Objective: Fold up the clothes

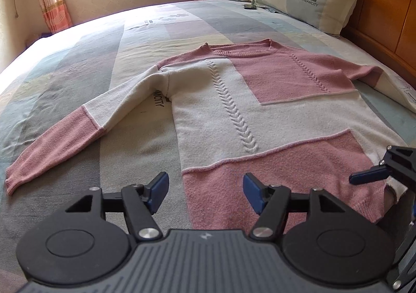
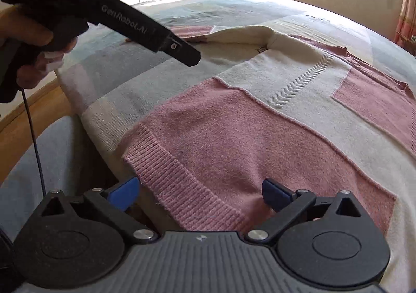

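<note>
Pink-hemmed sweater [image 2: 234,116] lies spread beneath both gaping tongs [image 1: 205,191].

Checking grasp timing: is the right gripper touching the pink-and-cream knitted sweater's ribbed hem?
Cannot tell. In the right wrist view the open right gripper straddles the sweater's hem, but no contact or gap shows plainly.

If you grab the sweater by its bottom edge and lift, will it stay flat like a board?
Probably not. The sweater is soft knit lying limp on the bed, so it would likely droop. Its long sleeve would probably dangle.
</note>
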